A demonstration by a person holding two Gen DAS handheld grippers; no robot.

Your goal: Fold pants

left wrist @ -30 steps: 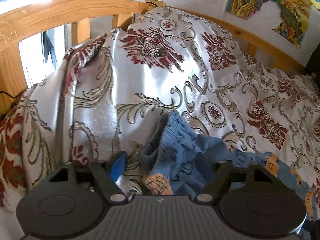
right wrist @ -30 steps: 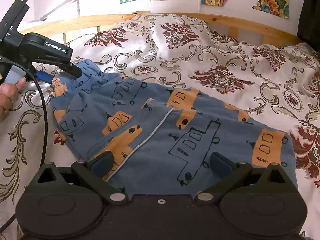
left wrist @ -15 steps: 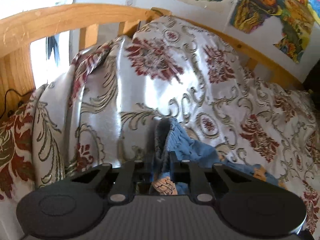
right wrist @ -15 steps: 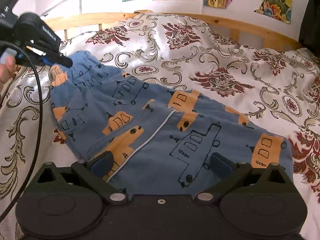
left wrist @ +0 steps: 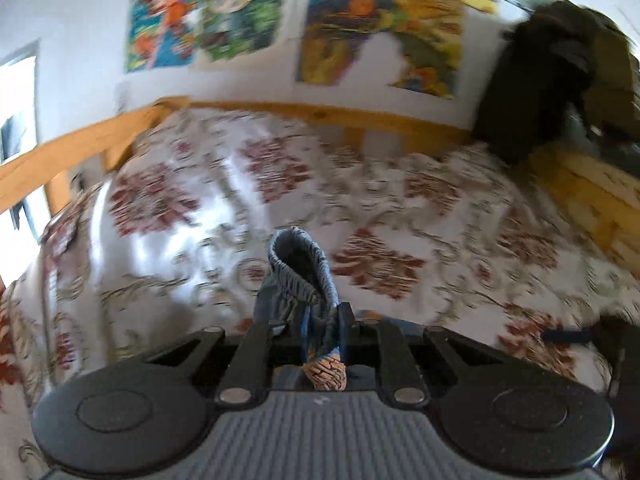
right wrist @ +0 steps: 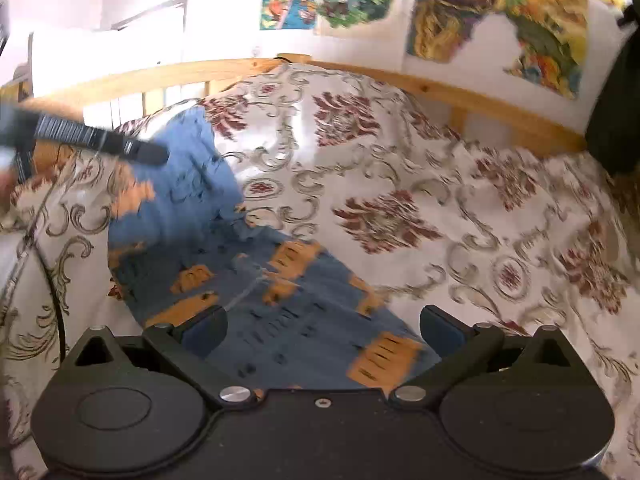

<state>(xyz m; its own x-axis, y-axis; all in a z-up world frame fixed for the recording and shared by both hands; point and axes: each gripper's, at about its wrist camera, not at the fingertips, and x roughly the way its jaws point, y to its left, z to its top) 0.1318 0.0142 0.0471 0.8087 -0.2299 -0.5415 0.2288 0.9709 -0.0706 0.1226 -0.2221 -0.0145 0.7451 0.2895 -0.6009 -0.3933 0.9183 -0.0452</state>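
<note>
Left gripper [left wrist: 320,328] is clamped tight on the elastic waistband [left wrist: 298,276] of the pants [right wrist: 256,280], jaws nearly together with a bunched loop of blue fabric sticking up between them. In the right wrist view the left gripper shows as a dark bar at upper left, lifting the waist end off the bedspread [right wrist: 400,184]; the rest of the pants, blue with orange blocks, lies spread on the bed running down toward the right gripper [right wrist: 322,330]. Right gripper's jaws stand wide apart with nothing between them, hovering over the leg end, pads [right wrist: 204,330] either side of the cloth but apparently not touching, though blur makes that hard to confirm. Both views are smeared by motion, so this looks like the waist being carried over to fold onto the legs. Risks: the left grip holds only a small pinch of waistband at one spot, so the far corner of the waist could sag and the fold land crooked or twisted. With the right jaws not gripping, nothing anchors the leg end, so a fast pull may drag the whole garment across the slippery-looking bedspread rather than fold it. The bunched fabric could also slip out of the left jaws mid-swing. Wooden bed frame [right wrist: 480,96] sits well clear.
</note>
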